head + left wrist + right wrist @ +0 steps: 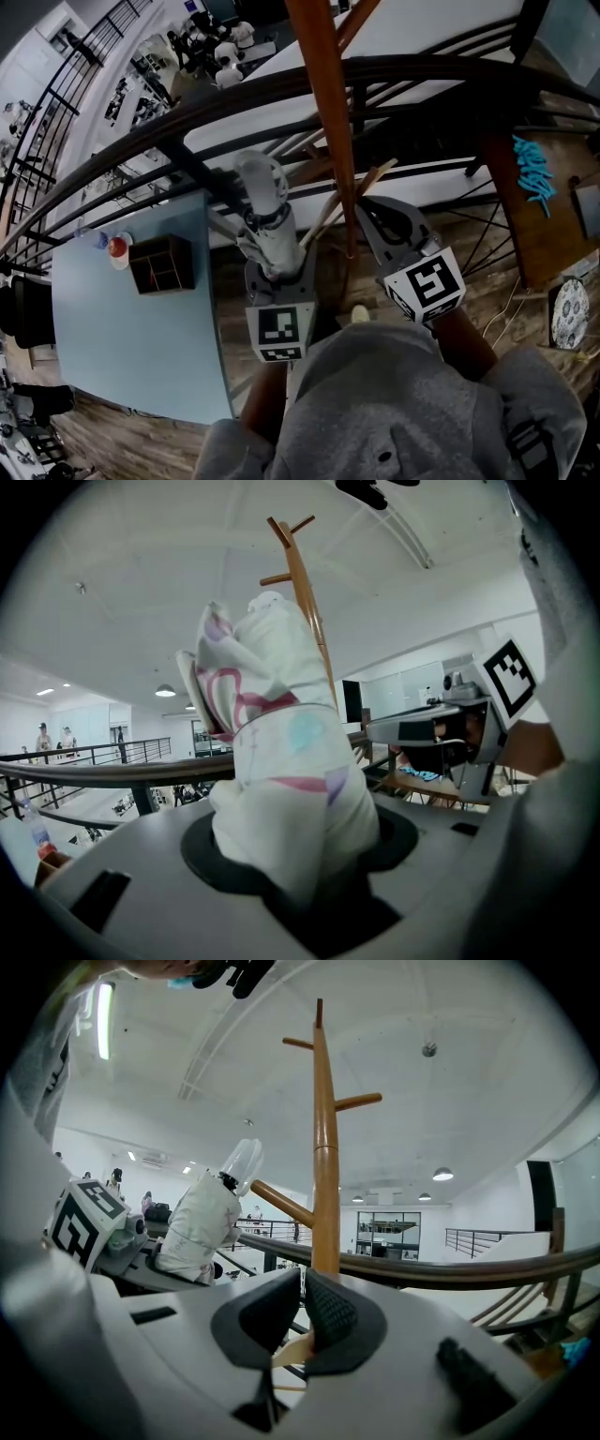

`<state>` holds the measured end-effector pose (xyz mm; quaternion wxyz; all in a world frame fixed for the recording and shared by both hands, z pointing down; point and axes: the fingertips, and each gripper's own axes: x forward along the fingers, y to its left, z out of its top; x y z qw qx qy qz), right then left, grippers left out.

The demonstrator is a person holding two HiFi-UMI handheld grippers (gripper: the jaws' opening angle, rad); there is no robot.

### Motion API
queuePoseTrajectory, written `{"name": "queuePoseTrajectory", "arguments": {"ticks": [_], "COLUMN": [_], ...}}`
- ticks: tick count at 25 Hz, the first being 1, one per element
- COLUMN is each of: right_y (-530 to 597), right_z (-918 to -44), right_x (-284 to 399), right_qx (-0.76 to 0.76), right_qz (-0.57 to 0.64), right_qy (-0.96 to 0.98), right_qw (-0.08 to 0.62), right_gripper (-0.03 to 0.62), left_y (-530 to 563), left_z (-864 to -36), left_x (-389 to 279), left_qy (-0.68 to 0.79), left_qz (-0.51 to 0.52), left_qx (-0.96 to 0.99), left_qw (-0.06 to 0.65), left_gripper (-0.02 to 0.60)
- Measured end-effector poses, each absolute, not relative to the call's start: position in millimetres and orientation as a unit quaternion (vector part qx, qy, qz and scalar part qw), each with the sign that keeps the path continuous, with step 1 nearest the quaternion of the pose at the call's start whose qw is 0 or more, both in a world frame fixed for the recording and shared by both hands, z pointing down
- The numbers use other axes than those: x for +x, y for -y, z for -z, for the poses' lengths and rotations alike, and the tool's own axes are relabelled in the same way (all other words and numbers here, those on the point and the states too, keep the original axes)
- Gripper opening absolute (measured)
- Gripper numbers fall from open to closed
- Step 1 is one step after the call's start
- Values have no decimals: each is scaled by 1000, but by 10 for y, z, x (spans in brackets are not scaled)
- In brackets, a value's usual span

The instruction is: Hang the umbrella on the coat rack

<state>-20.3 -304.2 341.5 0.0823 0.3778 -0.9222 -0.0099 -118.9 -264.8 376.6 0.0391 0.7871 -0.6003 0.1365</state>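
A folded white umbrella [262, 187] with pink markings stands upright in my left gripper [268, 246], whose jaws are shut on its lower part. In the left gripper view the umbrella [281, 761] fills the middle and hides the left gripper's [295, 860] pads. The brown wooden coat rack [330, 112] rises just right of the umbrella; its pole and pegs [302, 583] show behind it. My right gripper [373, 217] is shut, right of the pole's lower part. In the right gripper view the right gripper [302, 1305] has its pads together, the pole [325, 1176] straight ahead, and the umbrella [200, 1222] at left.
A dark curved railing [281, 86] runs just beyond the rack. A light blue table [141, 337] at left carries a small dark box [161, 264] and a red-topped item [116, 247]. A wooden table with turquoise pieces [534, 175] stands at right. The floor is wood.
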Motion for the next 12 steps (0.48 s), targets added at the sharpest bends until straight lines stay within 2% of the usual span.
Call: {"name": "queuePoseTrajectory", "arguments": {"ticks": [12], "right_y": [3068], "right_z": [-3426], "right_x": [-171], "right_qx": [379], "right_qz": [9], "right_qy": [921], "right_qw": [87], "right_gripper": [32], "left_y": [2644], "left_z": [-3720], "left_x": [-1093], "left_qy": [588], "left_qz": [-134], "left_qx": [797], "left_qw": [29], "left_gripper": [242]}}
